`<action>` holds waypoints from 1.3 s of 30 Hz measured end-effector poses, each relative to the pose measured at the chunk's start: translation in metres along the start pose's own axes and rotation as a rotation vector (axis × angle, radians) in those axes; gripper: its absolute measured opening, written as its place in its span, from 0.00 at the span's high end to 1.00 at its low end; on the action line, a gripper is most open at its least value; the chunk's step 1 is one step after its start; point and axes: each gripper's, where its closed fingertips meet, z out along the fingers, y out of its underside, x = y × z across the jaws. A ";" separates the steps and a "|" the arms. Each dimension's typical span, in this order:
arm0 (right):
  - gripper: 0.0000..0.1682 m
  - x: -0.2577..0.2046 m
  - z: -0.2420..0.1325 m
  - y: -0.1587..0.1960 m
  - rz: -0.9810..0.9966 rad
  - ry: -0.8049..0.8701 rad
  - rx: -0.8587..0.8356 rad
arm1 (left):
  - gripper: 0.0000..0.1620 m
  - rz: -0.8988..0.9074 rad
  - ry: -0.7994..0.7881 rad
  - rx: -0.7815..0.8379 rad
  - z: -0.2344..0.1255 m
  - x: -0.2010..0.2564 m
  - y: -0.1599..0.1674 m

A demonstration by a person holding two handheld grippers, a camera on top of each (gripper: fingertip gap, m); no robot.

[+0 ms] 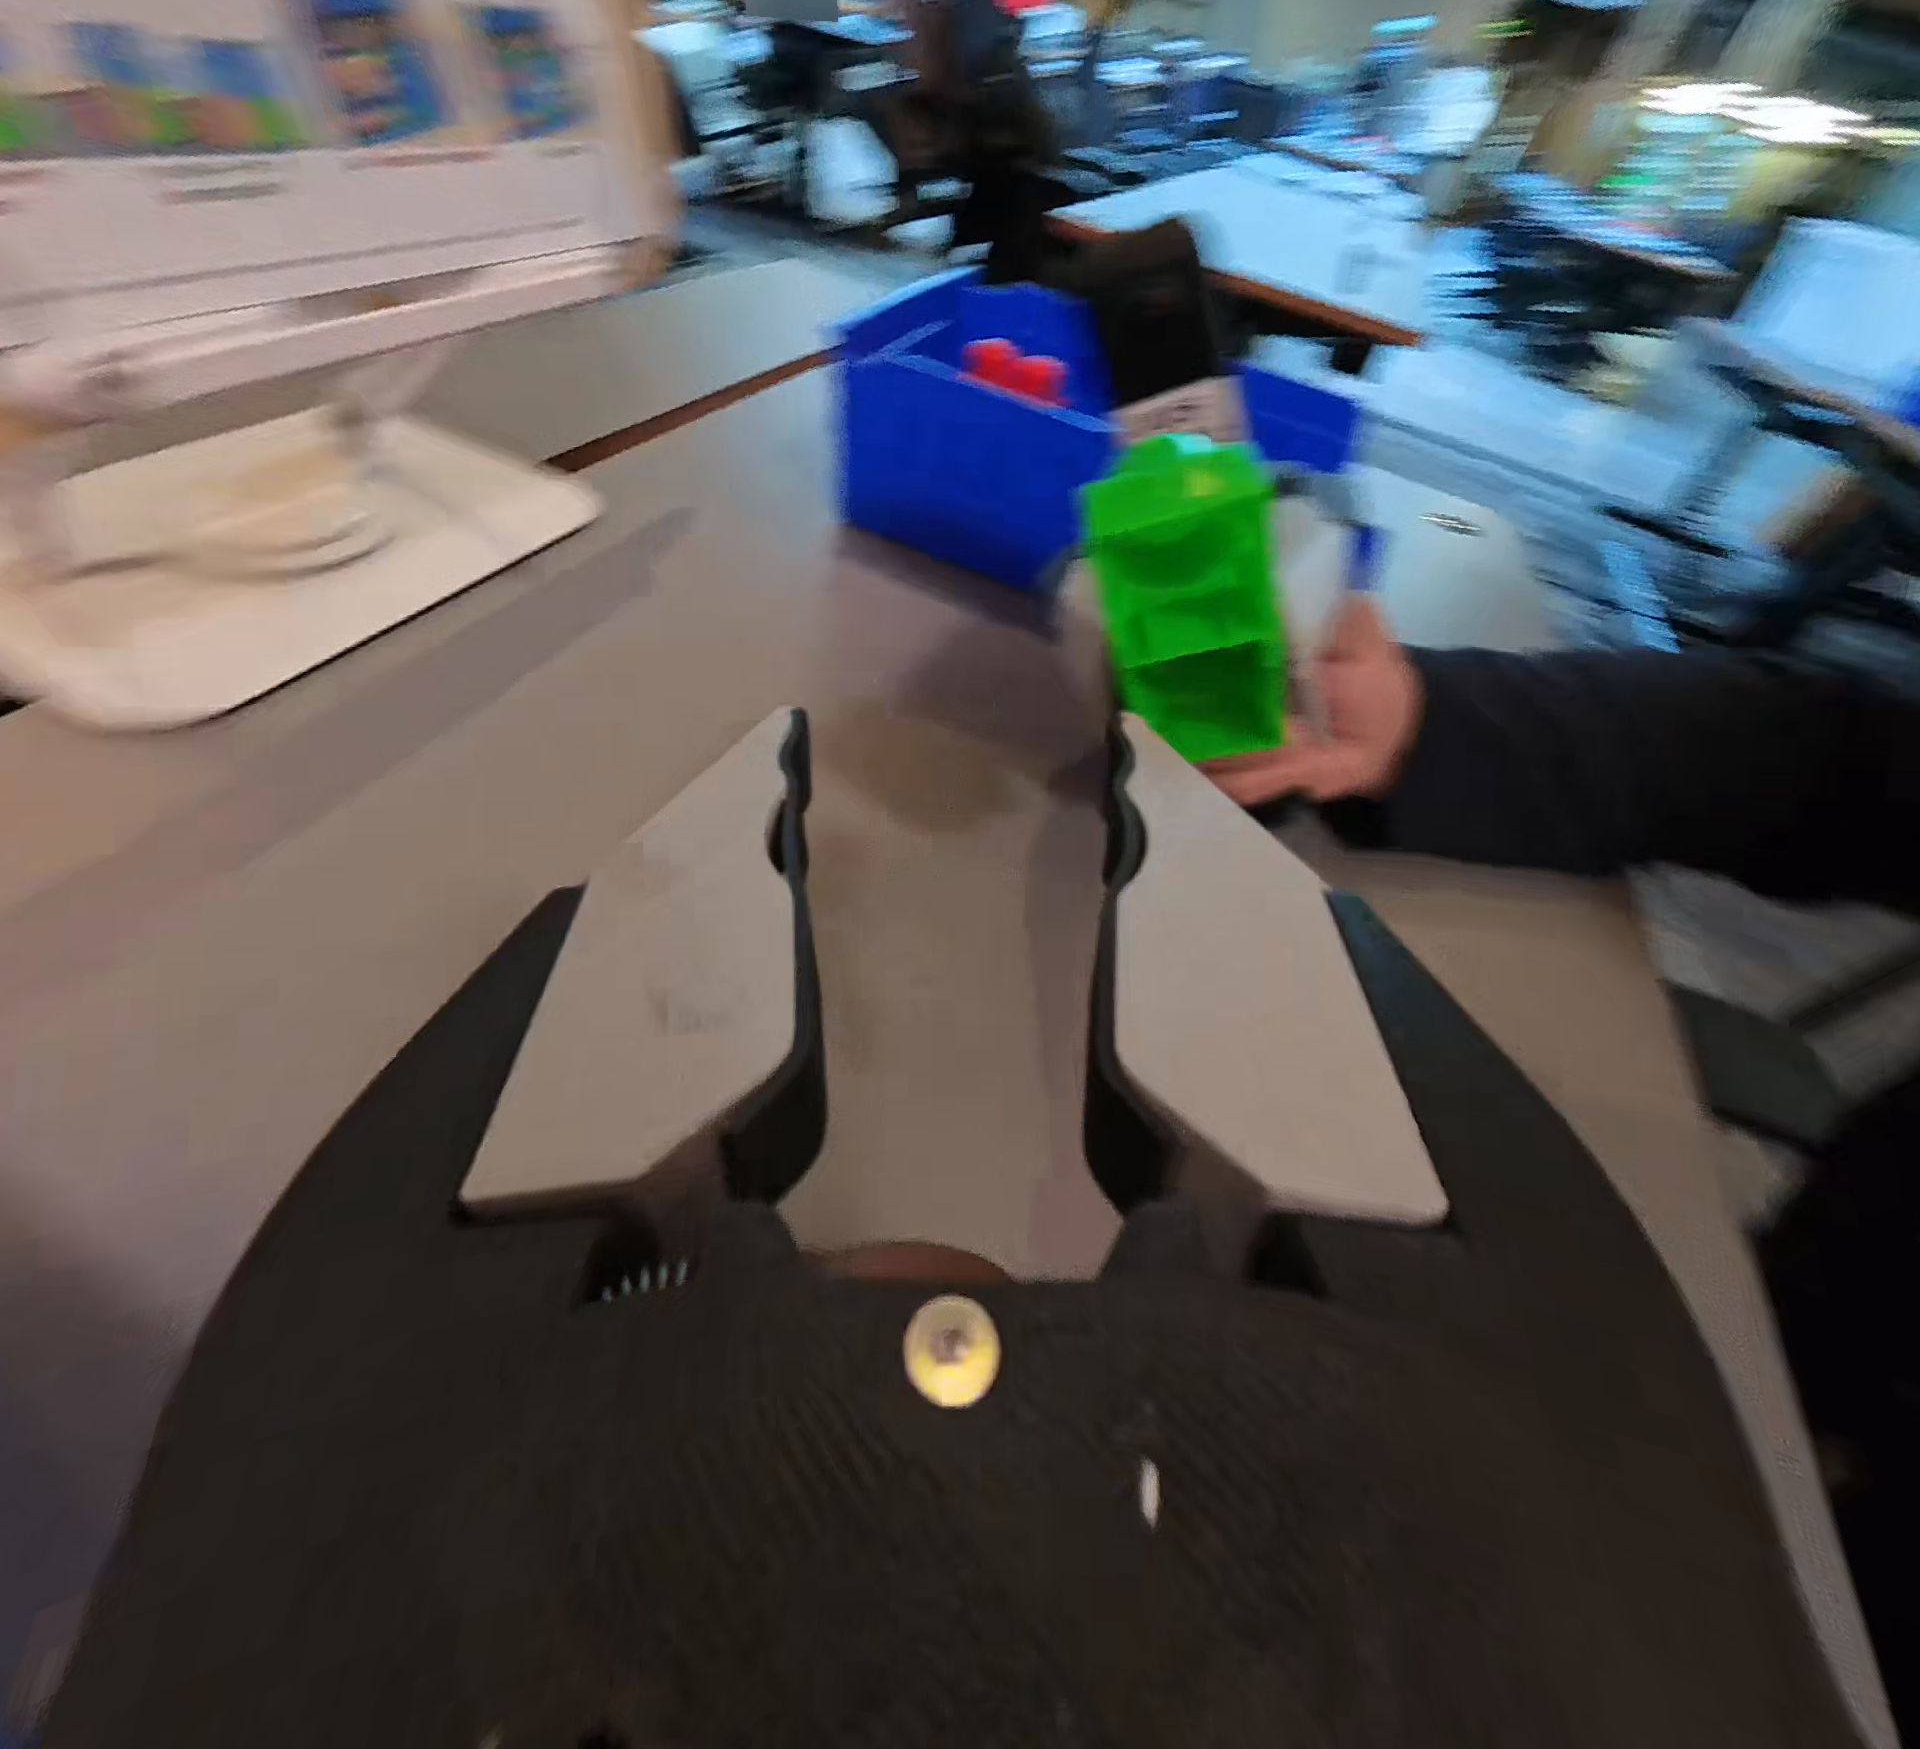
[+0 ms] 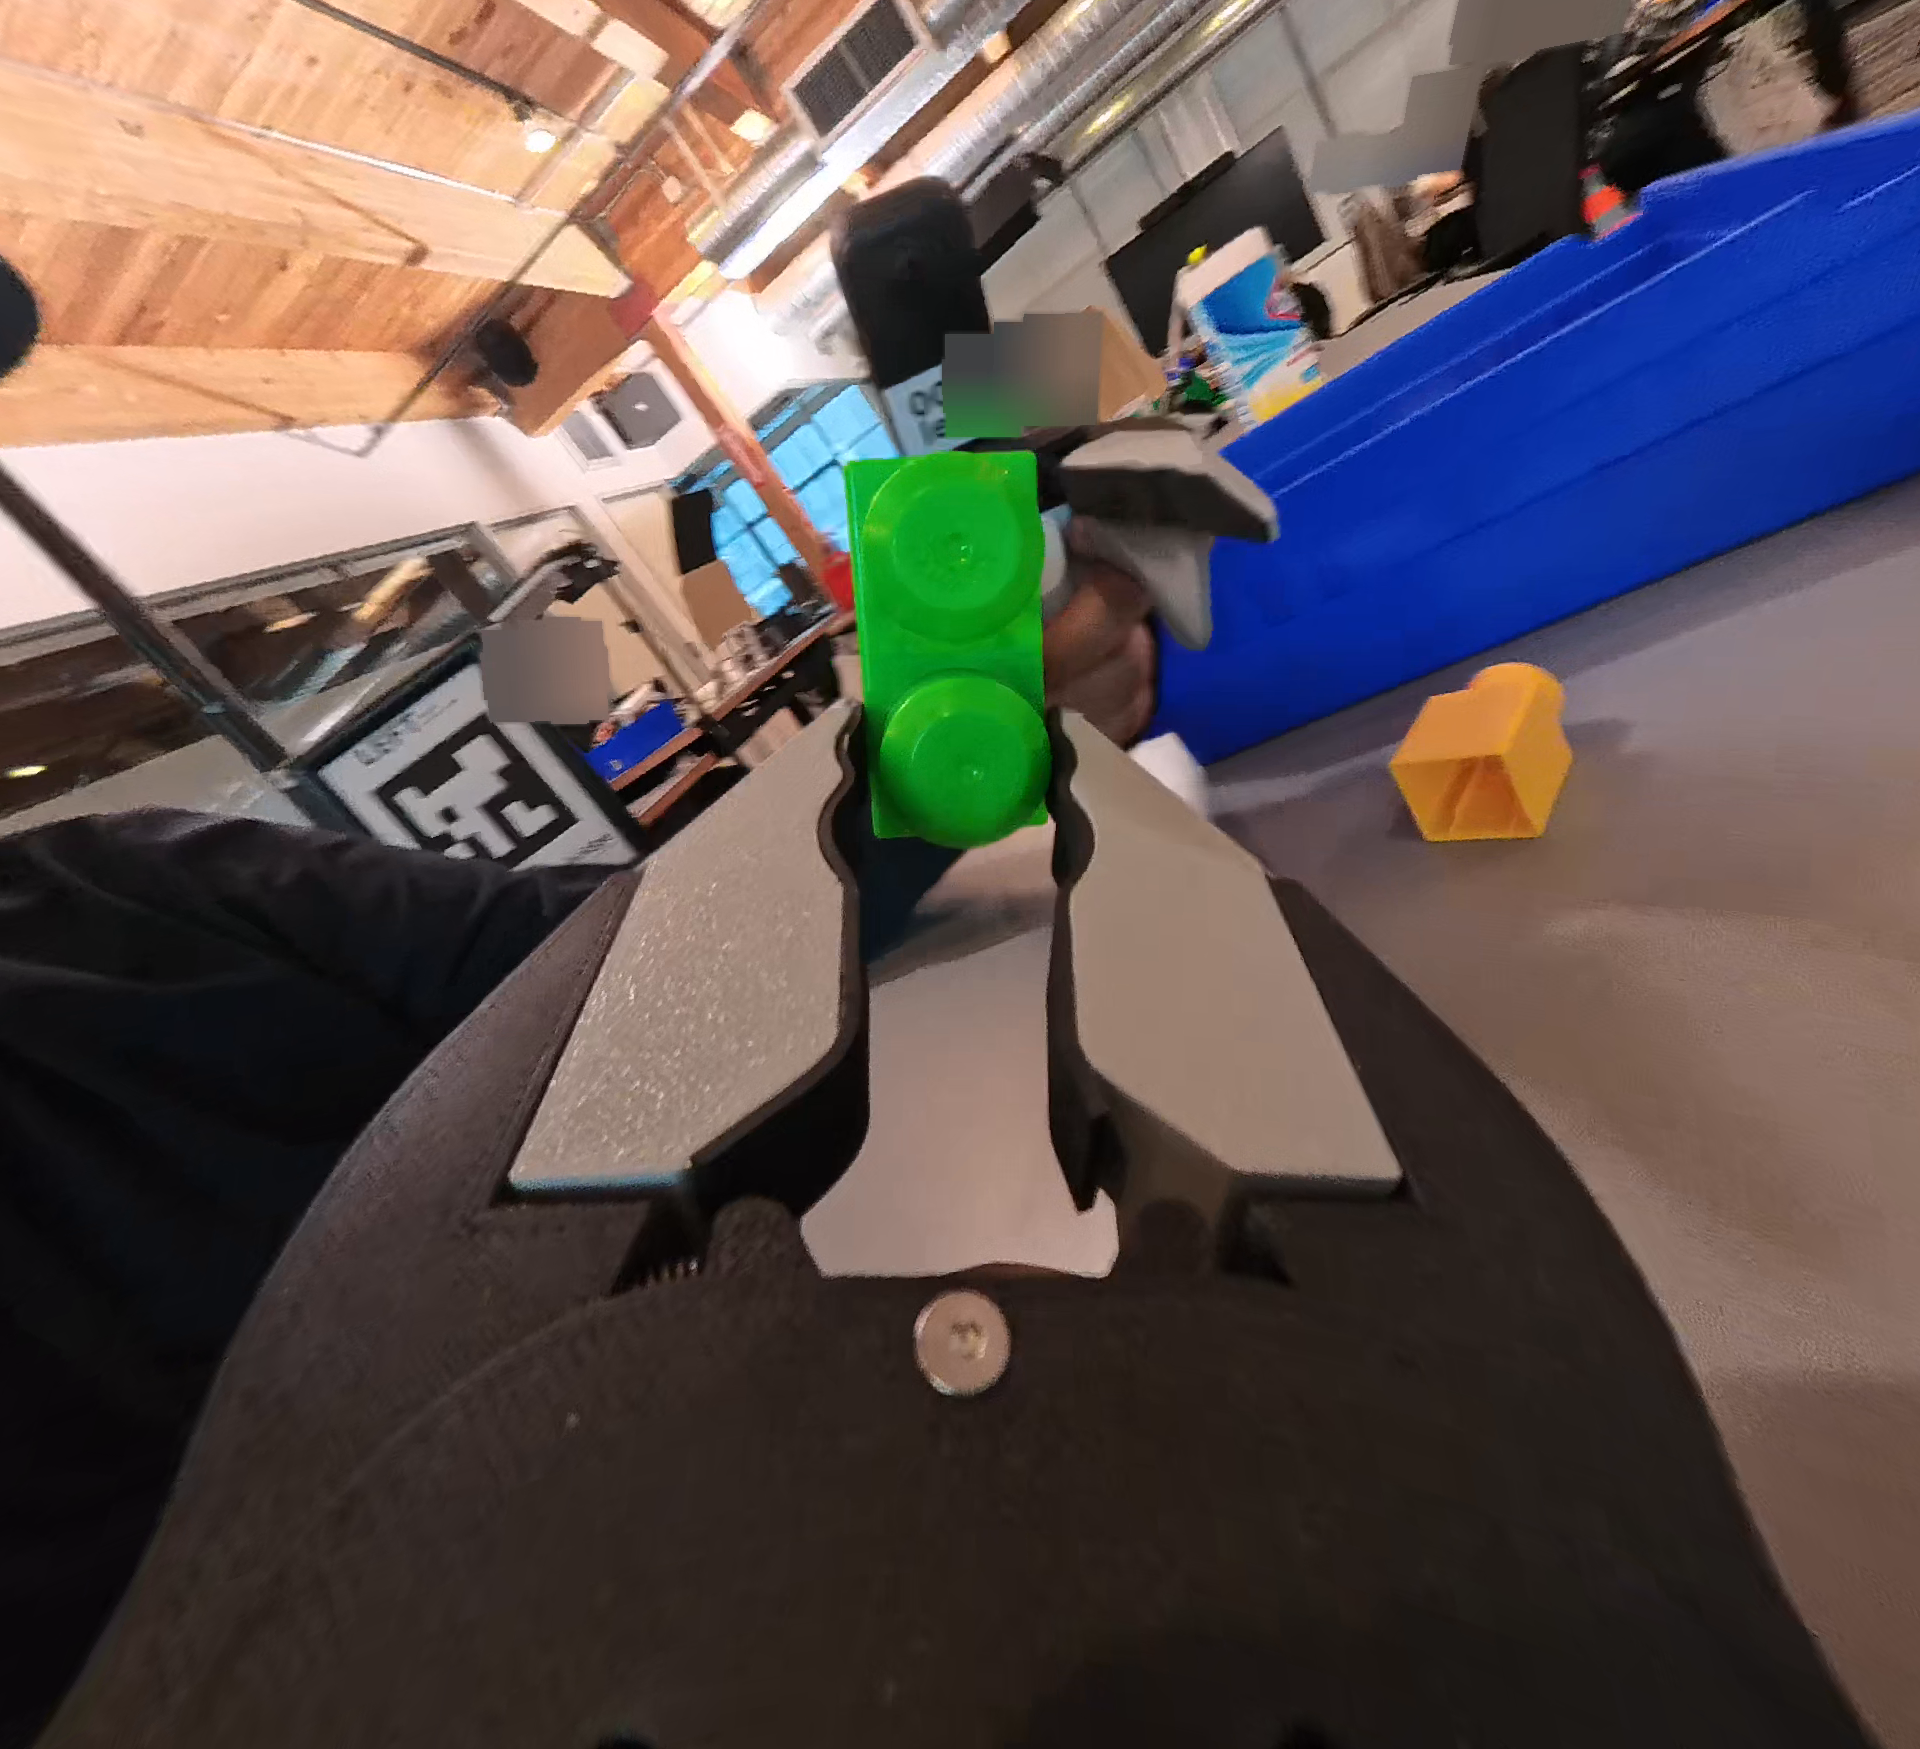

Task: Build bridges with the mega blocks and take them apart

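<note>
green block (image 2: 951,650) held aloft above grey table (image 2: 1558,1024), studs toward the right camera | judged light, rigid, smooth-sided; best pinched across flat side walls | right gripper (image 2: 956,764) clamped on its lower end | left gripper (image 1: 956,754) parted, empty | yellow block (image 2: 1481,759) lying near blue bin (image 2: 1558,452)

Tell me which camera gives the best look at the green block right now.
The right wrist view: the green block sits sharp and central, both studs facing the camera, clamped at its lower end between the right gripper. The left wrist view shows it blurred, off to the right, its hollow underside visible.
</note>
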 end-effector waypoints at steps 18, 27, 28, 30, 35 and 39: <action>0.82 0.049 -0.026 0.001 -0.192 0.354 -0.103 | 0.55 -0.620 -1.168 -0.495 -0.049 -0.102 0.086; 0.82 0.051 -0.037 -0.002 -0.199 0.386 -0.099 | 0.59 -0.666 -1.155 -0.665 -0.029 -0.112 0.123; 0.82 0.052 -0.038 -0.001 -0.197 0.390 -0.105 | 0.60 -0.635 -1.124 -0.655 -0.024 -0.115 0.123; 0.82 0.054 -0.039 0.000 -0.198 0.403 -0.111 | 0.76 -0.563 -1.084 -0.647 -0.020 -0.121 0.120; 0.82 0.065 -0.048 0.001 -0.161 0.447 -0.130 | 0.77 -0.354 -0.854 -0.697 -0.008 -0.114 0.118; 0.81 0.072 -0.053 0.004 -0.085 0.454 -0.145 | 0.78 -0.062 -0.761 -0.610 0.000 -0.106 0.106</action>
